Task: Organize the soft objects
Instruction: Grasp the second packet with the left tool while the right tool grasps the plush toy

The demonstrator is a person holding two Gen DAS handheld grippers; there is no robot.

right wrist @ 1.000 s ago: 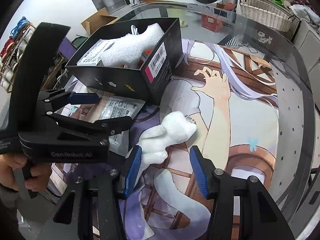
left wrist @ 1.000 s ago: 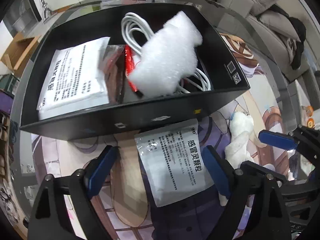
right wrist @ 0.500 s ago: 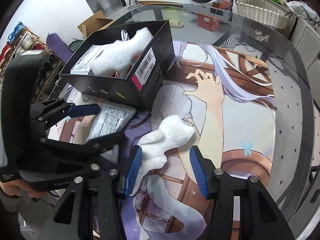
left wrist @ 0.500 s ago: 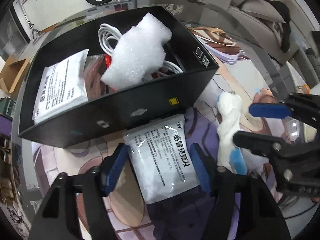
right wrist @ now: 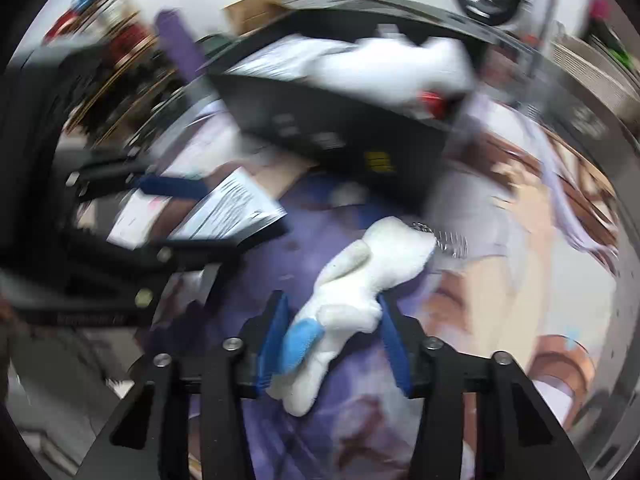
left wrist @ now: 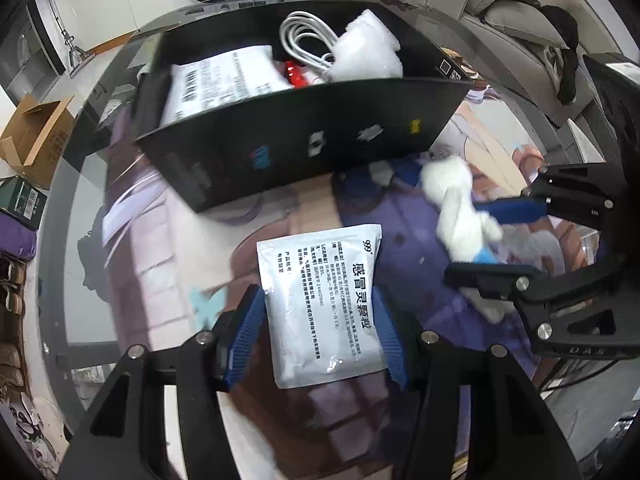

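Two grippers are closing: the left gripper (left wrist: 322,322) pinches a white sachet (left wrist: 322,300), the right gripper (right wrist: 334,338) a plush toy (right wrist: 360,284), likely bound for the black box (left wrist: 304,136).

two grippers work here, the left gripper (left wrist: 320,332) and the right gripper (right wrist: 332,340). one black box (left wrist: 304,136) sits on one printed mat (left wrist: 160,240). two flat sachets: one silver sachet (left wrist: 324,304) outside the box, one white sachet (left wrist: 224,80) inside it. one white plush toy (right wrist: 360,284), one foam piece (left wrist: 368,54), one coiled white cable (left wrist: 304,38).
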